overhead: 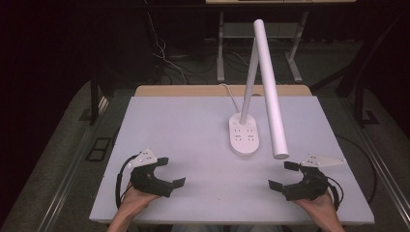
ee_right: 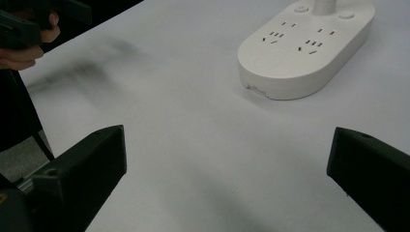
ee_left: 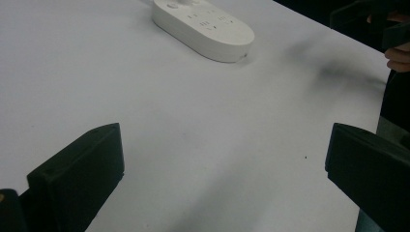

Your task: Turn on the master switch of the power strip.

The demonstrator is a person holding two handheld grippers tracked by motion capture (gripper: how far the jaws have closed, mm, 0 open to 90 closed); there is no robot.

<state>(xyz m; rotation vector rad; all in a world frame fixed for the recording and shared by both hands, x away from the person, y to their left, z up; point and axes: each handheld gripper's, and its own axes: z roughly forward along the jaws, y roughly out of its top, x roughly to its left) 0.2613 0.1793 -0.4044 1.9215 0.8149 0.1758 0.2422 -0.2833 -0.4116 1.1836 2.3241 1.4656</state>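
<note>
A white desk lamp stands mid-table: its oval base (overhead: 245, 136) carries several sockets, a stem rises from it, and the long tube head (overhead: 270, 92) slants down toward the right. The same base lies far ahead in the left gripper view (ee_left: 203, 24) and the right gripper view (ee_right: 304, 48). My left gripper (overhead: 171, 171) rests near the front left edge, open, with nothing between its jaws. My right gripper (overhead: 283, 175) sits at the front right, open and empty, just below the lamp head's tip. Both point inward at the bare table middle.
The white tabletop (overhead: 193, 125) sits on a wooden desk. A white cable (overhead: 229, 94) runs from the lamp base over the back edge. Dark floor, cables and desk legs lie beyond. The other hand (ee_left: 399, 53) shows at the far edge of each gripper view.
</note>
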